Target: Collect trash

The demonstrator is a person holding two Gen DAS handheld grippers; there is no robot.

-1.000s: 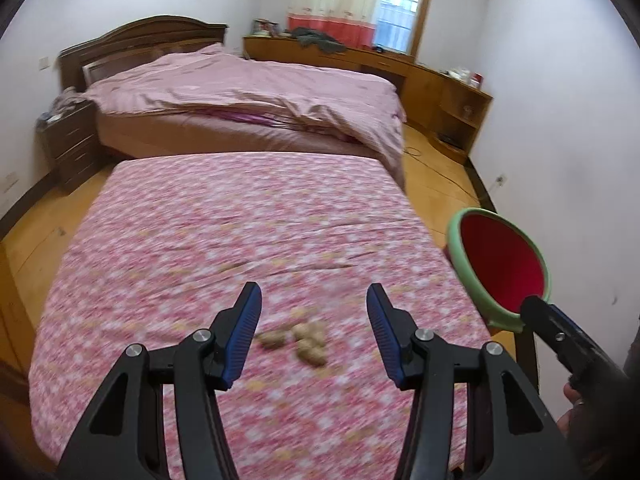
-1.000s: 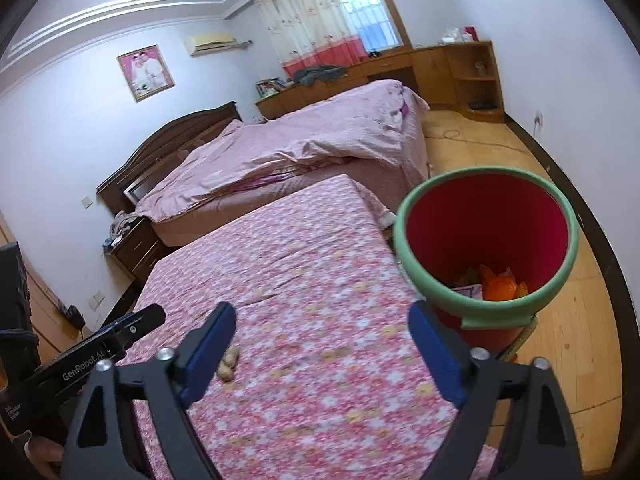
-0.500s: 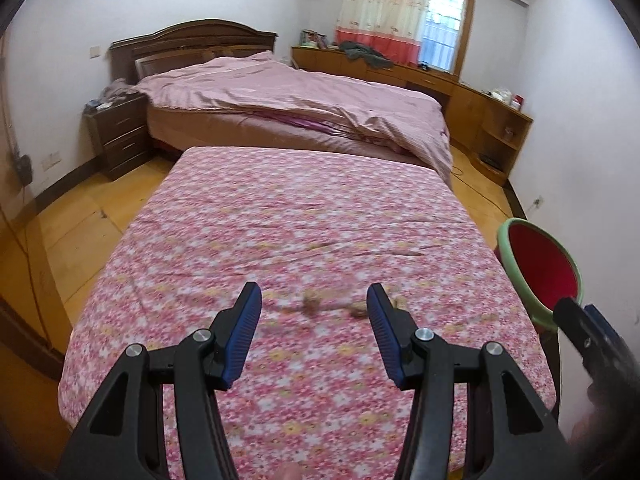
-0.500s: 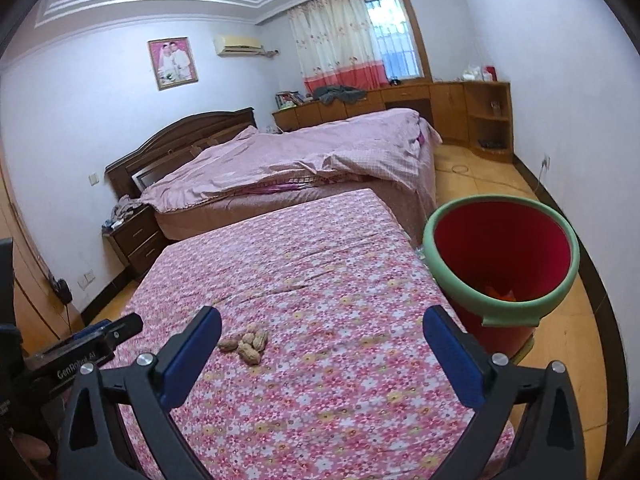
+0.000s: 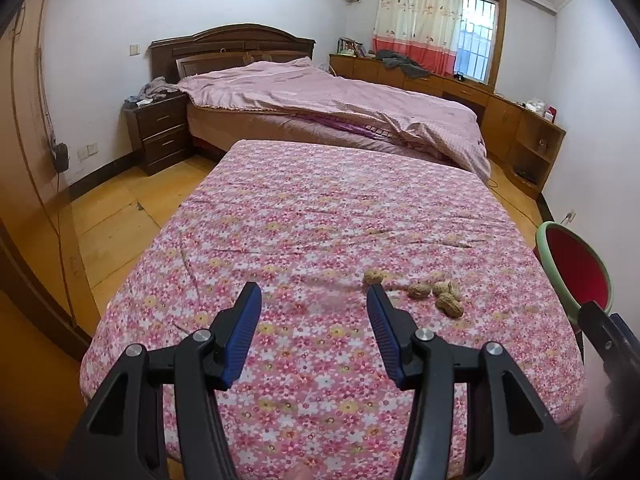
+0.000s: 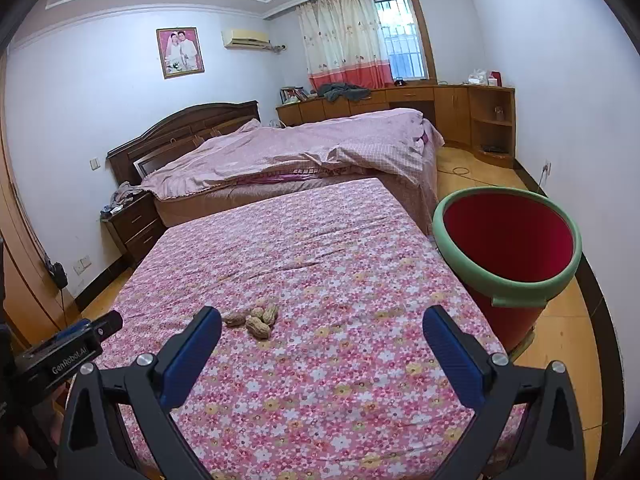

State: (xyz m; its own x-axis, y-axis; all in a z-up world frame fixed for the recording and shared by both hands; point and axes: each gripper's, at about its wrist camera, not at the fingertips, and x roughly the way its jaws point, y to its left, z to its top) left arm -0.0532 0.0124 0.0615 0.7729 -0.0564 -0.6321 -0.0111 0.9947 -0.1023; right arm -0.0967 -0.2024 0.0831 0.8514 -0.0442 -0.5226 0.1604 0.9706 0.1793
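Pink floral sheet [image 5: 320,220] covers the near mattress under both of my grippers, and the peanuts [image 5: 434,290] lie on it in a loose cluster, shells whole as far as I can tell, with one peanut [image 5: 373,276] sitting a little apart toward the left of the rest. My left gripper [image 5: 314,296] hovers above the sheet with its blue-padded jaws spread wide and nothing between them; the cluster sits just beyond and to the right of its right fingertip. My right gripper [image 6: 322,322] is also spread wide and empty, and from its camera the peanuts [image 6: 256,318] lie just past its left fingertip. To my right, beside the mattress edge, stands the red trash bucket [image 6: 506,240] with a pale green rim, on the wooden floor [image 6: 560,340]; I cannot see its bottom from here. Behind the mattress is a bed [image 5: 340,100] with a rumpled pink quilt
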